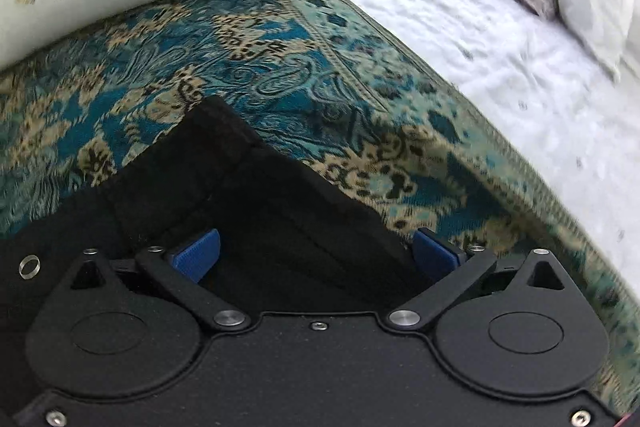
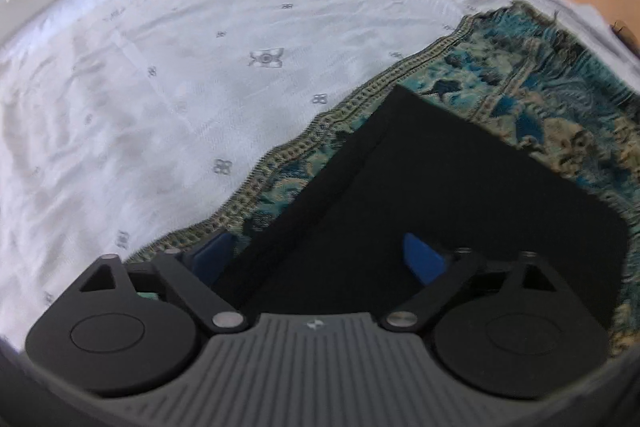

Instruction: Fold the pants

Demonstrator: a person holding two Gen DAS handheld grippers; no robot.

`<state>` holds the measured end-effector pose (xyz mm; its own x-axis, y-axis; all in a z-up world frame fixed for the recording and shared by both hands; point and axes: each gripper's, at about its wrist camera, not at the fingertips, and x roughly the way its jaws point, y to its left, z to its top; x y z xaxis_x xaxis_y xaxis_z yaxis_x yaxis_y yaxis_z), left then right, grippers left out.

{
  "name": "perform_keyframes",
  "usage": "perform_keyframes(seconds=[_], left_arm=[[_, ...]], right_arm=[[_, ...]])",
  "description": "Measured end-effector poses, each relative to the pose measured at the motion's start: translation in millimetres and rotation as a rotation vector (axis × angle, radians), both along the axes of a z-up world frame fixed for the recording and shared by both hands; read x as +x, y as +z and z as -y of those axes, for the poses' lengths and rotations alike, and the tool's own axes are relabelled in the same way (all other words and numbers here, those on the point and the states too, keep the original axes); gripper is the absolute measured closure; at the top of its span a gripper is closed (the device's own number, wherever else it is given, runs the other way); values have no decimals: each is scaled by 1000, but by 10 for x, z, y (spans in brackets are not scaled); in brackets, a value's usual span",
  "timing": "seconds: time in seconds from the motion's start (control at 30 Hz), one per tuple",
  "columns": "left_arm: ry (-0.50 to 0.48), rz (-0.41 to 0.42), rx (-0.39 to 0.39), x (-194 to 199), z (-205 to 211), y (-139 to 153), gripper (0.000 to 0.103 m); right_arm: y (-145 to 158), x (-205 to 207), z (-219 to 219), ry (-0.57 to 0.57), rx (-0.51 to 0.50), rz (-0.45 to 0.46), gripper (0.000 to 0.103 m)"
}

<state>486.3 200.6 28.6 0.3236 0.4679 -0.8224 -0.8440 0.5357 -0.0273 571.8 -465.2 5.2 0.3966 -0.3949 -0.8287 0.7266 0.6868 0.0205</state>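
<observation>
Hovering over black pants on a patterned rug

Lying flat on a teal patterned rug (image 1: pixel 280 39) spread across a white bed (image 2: pixel 160 87), the black pants (image 1: pixel 288 211) sit beneath both tools. Left hand-held gripper (image 1: pixel 316 255) stands wide, pads clear of cloth. Right hand-held gripper (image 2: pixel 320 255) stands wide too, astride the pants' edge, gripping nothing

left hand-held gripper (image 1: pixel 316 253) gaping | black pants (image 1: pixel 256 203) (folded) on patterned rug (image 1: pixel 248 39)
</observation>
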Motion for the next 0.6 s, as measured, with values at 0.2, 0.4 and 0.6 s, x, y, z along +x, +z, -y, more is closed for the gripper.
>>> perform_keyframes(seconds=[0.2, 0.4, 0.6], left_arm=[[-86, 88, -10, -223, 71, 145, 98], [-140, 162, -79, -617, -14, 313, 101], [-214, 195, -73, -1221, -39, 534, 101]], right_arm=[[140, -289, 86, -22, -5, 50, 93], [426, -872, 274, 6, -5, 144, 100], [640, -1686, 588, 11, 84, 236, 101]])
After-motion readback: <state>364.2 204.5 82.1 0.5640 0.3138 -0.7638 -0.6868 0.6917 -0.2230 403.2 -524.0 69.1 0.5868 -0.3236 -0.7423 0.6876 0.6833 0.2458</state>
